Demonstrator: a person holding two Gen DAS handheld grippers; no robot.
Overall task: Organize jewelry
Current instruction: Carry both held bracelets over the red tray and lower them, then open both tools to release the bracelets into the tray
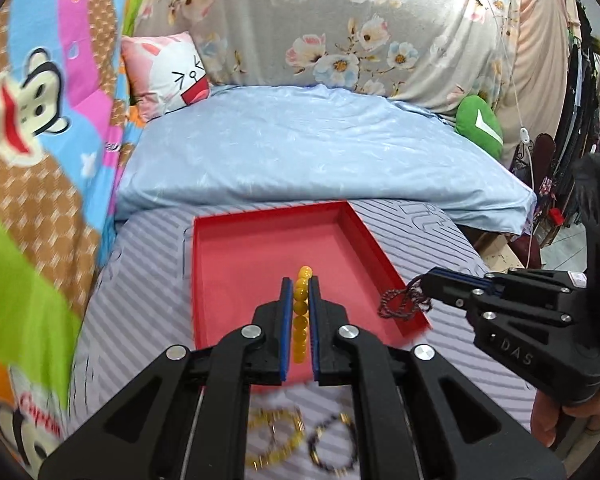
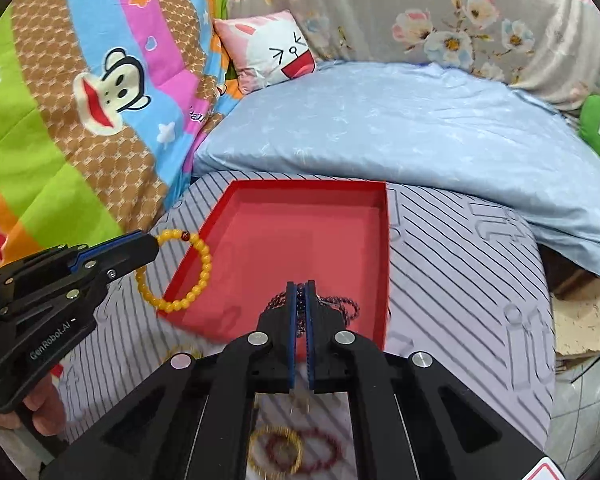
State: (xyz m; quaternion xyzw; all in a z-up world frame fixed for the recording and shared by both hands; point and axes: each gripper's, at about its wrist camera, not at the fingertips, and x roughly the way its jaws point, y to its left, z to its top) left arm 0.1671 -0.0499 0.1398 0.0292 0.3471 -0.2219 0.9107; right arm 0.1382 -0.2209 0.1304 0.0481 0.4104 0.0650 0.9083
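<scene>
We are carrying two bracelets toward the red tray (image 2: 380, 240) lying on the striped bedsheet (image 2: 460, 280), and the risk we are weighing is a drop outside its walls. The yellow bead bracelet (image 2: 188, 276) is dangling from the left gripper (image 1: 300, 312) by only a short run of beads, so a swing or a jolt could be slipping it out, and in the right wrist view its loop is hanging across the tray's near left wall, half over the sheet. The dark beaded bracelet (image 1: 404, 300) is drooping from the right gripper (image 2: 301, 320) over the tray's right wall, so releasing early could be leaving it snagged on the wall. Both pairs of jaws are standing narrow, each pinching its strand between the blue pads. More bracelets (image 2: 296, 452), blurred, are lying on the sheet beneath us, outside the tray.
</scene>
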